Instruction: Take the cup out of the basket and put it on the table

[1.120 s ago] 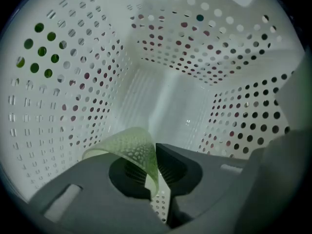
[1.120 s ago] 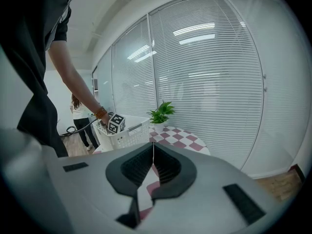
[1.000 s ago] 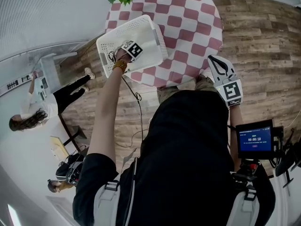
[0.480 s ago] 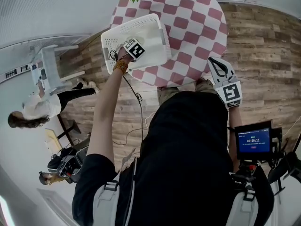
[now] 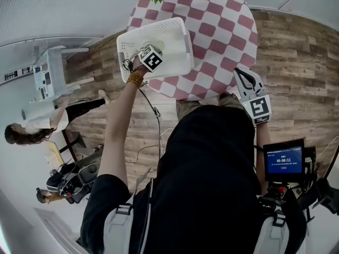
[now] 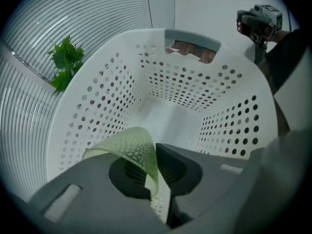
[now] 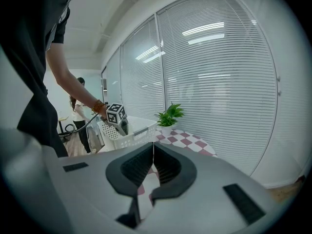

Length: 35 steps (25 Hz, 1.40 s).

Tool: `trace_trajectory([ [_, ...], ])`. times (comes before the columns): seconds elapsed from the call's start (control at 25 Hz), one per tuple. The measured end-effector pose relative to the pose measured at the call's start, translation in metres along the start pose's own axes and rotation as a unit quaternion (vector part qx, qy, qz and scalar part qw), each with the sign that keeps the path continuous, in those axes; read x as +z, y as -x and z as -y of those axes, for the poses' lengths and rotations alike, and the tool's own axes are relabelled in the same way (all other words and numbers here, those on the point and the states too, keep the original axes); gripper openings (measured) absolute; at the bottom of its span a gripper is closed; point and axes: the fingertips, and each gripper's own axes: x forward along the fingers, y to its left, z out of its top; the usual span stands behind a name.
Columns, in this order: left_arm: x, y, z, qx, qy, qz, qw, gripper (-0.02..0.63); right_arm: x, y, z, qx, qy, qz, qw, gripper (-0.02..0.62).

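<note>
The left gripper (image 6: 155, 152) points straight down into the white perforated basket (image 6: 195, 87) and is clenched on the pale green cup (image 6: 127, 143). The cup's thin wall is pinched between the 2 jaws just below the rim. A rim pinch makes sense here, since the basket's tall sides leave only the top open for reaching in.

The cup is inside the basket (whether its base is clear of the basket floor I cannot tell).

The basket (image 5: 175, 25) sits on the red-and-white checked table (image 5: 222, 25), near its edge, with bare cloth beside it where the cup could go.

The right gripper (image 7: 153, 150) has its jaws closed together on nothing. In the head view the right gripper (image 5: 244, 78) sits at the table's near edge, well apart from the basket, likely kept out of the way.
</note>
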Motion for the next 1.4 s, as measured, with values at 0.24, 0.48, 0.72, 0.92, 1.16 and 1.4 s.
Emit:
trace_trajectory([
  [0.24,0.009,0.025,-0.001,0.018,0.007,0.033,0.9993,0.032,0.004,-0.003,-0.005,0.011,0.006,0.002,1.0,0.009],
  [0.48,0.016,0.053,-0.006,0.043,0.015,0.064,0.9969,0.032,0.009,-0.01,-0.011,0.029,0.016,0.007,0.999,0.009],
  [0.72,0.016,0.052,-0.01,0.061,0.028,0.077,0.9948,0.032,-0.006,-0.019,-0.001,0.04,0.024,0.004,0.999,0.009],
  [0.92,0.02,0.067,-0.015,0.061,0.032,0.098,0.9928,0.032,0.008,-0.034,-0.004,0.046,0.032,0.001,0.998,0.009],
  [1.16,0.007,0.095,-0.016,0.08,0.05,0.123,0.9879,0.032,0.032,-0.045,-0.019,0.066,0.045,0.01,0.997,0.009],
  [1.4,0.008,0.115,-0.019,0.097,0.071,0.152,0.9809,0.032,0.047,-0.056,-0.021,0.082,0.067,0.017,0.994,0.009],
])
